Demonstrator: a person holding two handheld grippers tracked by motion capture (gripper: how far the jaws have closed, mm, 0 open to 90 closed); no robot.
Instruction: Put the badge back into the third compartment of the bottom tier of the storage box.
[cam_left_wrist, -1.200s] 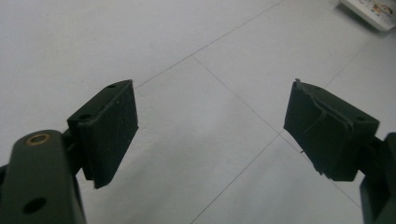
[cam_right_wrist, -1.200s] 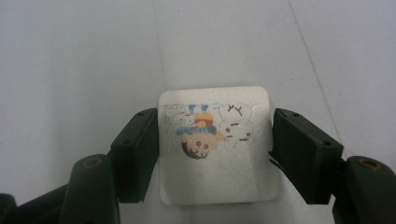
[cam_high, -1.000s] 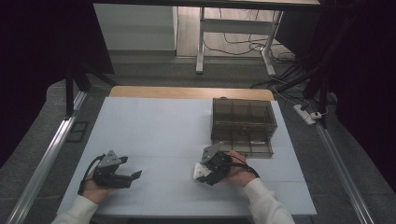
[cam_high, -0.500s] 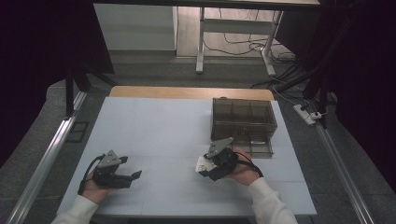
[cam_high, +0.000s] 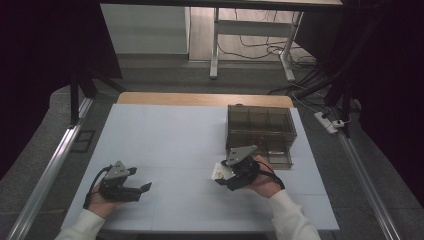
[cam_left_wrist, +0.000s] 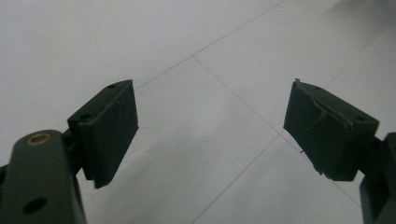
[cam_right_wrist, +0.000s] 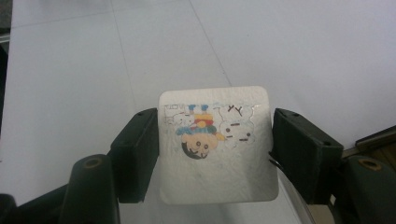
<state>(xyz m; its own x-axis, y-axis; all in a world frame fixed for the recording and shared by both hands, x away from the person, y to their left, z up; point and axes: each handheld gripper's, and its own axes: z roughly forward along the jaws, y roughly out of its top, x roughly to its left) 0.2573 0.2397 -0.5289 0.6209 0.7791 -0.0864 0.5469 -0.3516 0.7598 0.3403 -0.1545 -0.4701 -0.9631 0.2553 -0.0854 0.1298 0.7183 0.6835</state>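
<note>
A smoky, see-through plastic drawer box (cam_high: 260, 127) stands on the far right part of the pale blue-white tabletop (cam_high: 165, 135). Through its top, dividing walls show as a row of compartments, and a lower drawer front sits toward the person. Whether anything lies inside the compartments cannot be told through the tinted walls.

Just in front of the box, the right gripper (cam_high: 225, 176) is held in the person's right hand (cam_high: 262, 177), with a grey three-cornered plate on top. Its jaws are clamped on a small white square card with rounded corners (cam_right_wrist: 217, 144), one black pad pressing each side edge. The card looks like soft, slightly grainy paper or foam. Its face carries a printed cartoon that appears upside down in the right gripper view: a round-faced figure in red, blue and yellow between two white animal shapes drawn in thin black lines. In the high view the card (cam_high: 220, 170) shows as a small white patch at the gripper's tip, above the tabletop near the box's front left corner.

The left gripper (cam_high: 141, 189) rests low at the near left of the tabletop, in the person's left hand (cam_high: 102, 200), well apart from the box. Its jaws stand wide apart with nothing between them; the matte black pads (cam_left_wrist: 114, 126) look rubbery, and the right one is scuffed and torn at its edge. Beneath them the tabletop is smooth, crossed by thin seam lines.
</note>
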